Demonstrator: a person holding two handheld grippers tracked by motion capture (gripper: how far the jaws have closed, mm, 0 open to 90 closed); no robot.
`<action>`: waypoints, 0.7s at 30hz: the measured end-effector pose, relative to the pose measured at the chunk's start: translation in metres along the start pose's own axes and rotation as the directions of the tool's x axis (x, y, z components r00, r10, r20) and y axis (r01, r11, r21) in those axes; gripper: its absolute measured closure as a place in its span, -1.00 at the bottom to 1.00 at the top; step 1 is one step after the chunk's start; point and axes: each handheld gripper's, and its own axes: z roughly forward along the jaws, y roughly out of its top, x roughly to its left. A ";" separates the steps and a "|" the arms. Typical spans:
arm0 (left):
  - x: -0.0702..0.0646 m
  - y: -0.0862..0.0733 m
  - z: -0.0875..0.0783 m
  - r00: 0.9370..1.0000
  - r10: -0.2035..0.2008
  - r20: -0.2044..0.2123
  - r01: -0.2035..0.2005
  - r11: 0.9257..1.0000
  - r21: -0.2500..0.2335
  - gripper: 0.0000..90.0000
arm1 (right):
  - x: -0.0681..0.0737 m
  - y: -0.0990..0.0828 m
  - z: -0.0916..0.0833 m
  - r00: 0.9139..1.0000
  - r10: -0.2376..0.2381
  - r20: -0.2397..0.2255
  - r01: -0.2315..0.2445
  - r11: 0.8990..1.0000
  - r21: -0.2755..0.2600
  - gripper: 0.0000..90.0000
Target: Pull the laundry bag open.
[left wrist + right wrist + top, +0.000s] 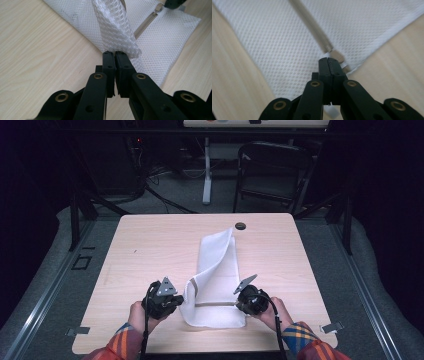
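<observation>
Left tool (115, 53) pinching mesh bag (160, 40), zipper pull (338, 58) blurred

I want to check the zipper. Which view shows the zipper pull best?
The right gripper view: the zipper pull sits large at the right gripper tips. The left gripper view shows it small and far; the high view shows only the zipper line.

White mesh cloth bag (216, 270), metal zipper (312, 27); matt pale wood table (150, 250).
</observation>
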 end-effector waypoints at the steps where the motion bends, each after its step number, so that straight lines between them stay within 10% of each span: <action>1: 0.000 0.000 0.000 1.000 0.000 0.000 0.000 1.000 0.000 0.92 | -0.001 0.001 -0.001 1.000 0.002 0.006 -0.002 1.000 -0.018 1.00; 21: 0.001 -0.002 -0.001 1.000 -0.002 -0.003 0.002 1.000 0.017 0.93 | -0.015 0.007 0.021 0.998 0.009 0.070 -0.009 1.000 0.004 1.00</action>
